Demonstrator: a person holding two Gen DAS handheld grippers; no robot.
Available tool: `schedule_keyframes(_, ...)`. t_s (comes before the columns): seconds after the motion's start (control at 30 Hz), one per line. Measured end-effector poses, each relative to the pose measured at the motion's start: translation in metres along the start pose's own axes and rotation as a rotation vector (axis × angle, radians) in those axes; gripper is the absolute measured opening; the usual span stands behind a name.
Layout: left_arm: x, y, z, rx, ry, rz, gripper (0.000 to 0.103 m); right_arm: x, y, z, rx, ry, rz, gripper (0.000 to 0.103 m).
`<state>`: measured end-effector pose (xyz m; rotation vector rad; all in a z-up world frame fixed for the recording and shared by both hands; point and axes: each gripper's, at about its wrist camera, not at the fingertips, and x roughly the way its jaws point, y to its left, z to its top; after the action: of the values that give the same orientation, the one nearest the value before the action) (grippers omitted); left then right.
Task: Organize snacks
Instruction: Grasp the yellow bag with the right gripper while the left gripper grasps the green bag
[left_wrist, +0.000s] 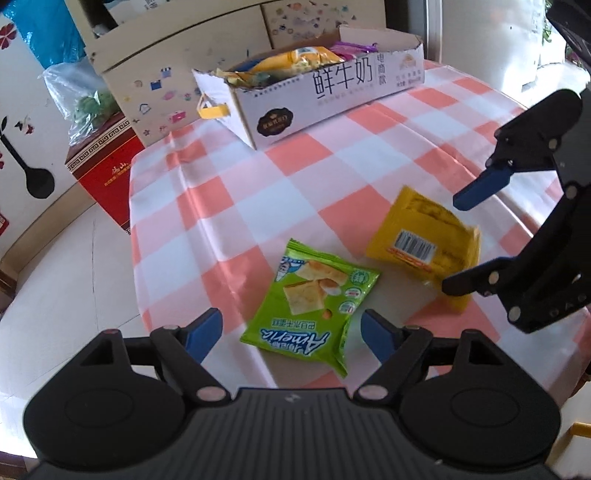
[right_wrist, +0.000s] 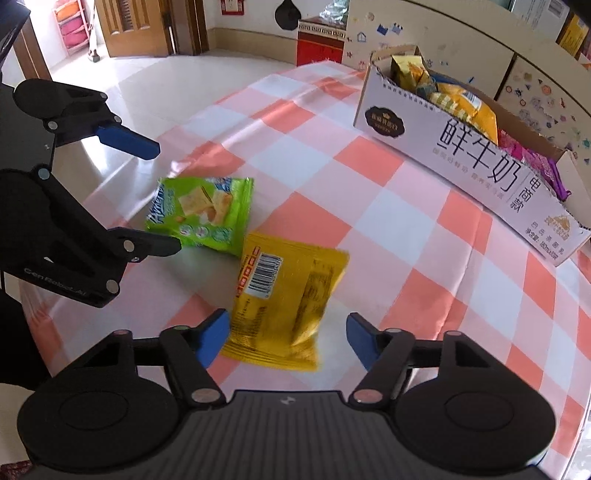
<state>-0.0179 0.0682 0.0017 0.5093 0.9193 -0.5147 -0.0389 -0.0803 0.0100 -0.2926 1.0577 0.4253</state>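
Observation:
A green biscuit packet (left_wrist: 314, 299) lies flat on the pink-and-white checked tablecloth (left_wrist: 295, 177), between the fingers of my left gripper (left_wrist: 291, 332), which is open and hangs just over it. Beside it lies a yellow packet (right_wrist: 288, 295), barcode side up. My right gripper (right_wrist: 288, 332) straddles the yellow packet with its jaws apart: the left pad is at the packet's edge and the right pad stands clear of it. From the other wrist each gripper shows too: the right gripper (left_wrist: 452, 245) around the yellow packet (left_wrist: 421, 243), the left gripper (right_wrist: 168, 199) over the green packet (right_wrist: 207, 214).
A white cardboard milk box (left_wrist: 332, 92) holding several snack packets stands at the far side of the table, also seen as the box (right_wrist: 480, 166). Past the table's left edge, a red carton (left_wrist: 107, 173) and a plastic bag (left_wrist: 81, 99) stand by a stickered cabinet (left_wrist: 155, 74).

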Motion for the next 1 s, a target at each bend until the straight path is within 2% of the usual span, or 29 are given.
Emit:
schedule_keyframes(0.23, 0.017, -0.001, 0.006, -0.003, 0.003, 0.004, 0.082, 0.000, -0.018, 0.001, 0.046, 0.017, -0.020, 0.070)
schedule_keyframes(0.3, 0.021, -0.001, 0.007, -0.006, -0.004, 0.002, 0.083, -0.001, -0.018, 0.002, 0.045, 0.010, -0.006, 0.072)
schedule_keyframes(0.37, 0.023, 0.000, 0.009, -0.017, -0.008, -0.008, 0.083, -0.001, -0.016, 0.002, 0.031, 0.003, 0.002, 0.078)
schedule_keyframes(0.6, 0.024, 0.000, 0.009, -0.035, -0.012, -0.019, 0.082, 0.005, -0.011, 0.003, -0.008, 0.016, -0.011, 0.078)
schedule_keyframes(0.87, 0.029, 0.010, 0.012, -0.172, 0.016, -0.085, 0.071, 0.010, -0.012, 0.004, -0.016, 0.026, -0.008, 0.075)
schedule_keyframes(1.0, 0.029, 0.008, 0.014, -0.186, 0.021, -0.099, 0.063, 0.010, -0.012, 0.005, -0.023, 0.019, 0.003, 0.068)
